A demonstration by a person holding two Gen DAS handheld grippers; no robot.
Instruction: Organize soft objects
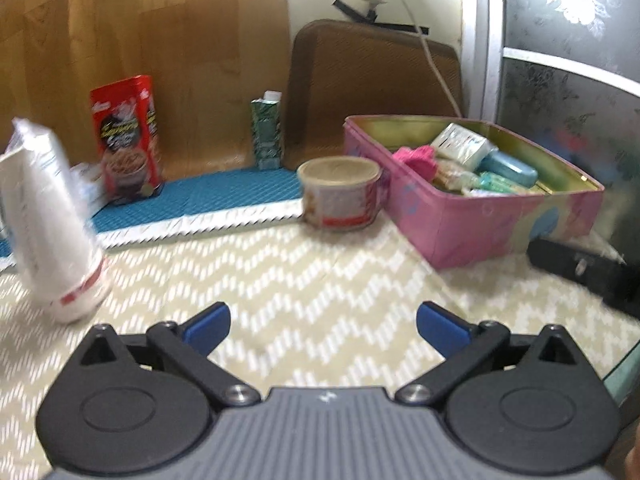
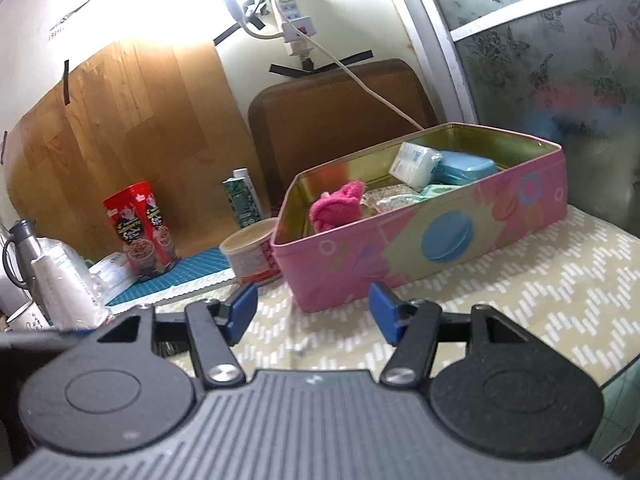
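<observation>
Ahead and slightly right of our right gripper (image 2: 313, 312), both it and the left gripper (image 1: 322, 328) gaping empty, the pink cloth (image 2: 336, 206) rests inside the pink tin (image 2: 440, 240), nearer our right hand.

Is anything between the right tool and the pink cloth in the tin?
Only the near wall of the pink rectangular tin stands between the open right tool and the crumpled pink cloth inside, so it must reach over the rim.
</observation>
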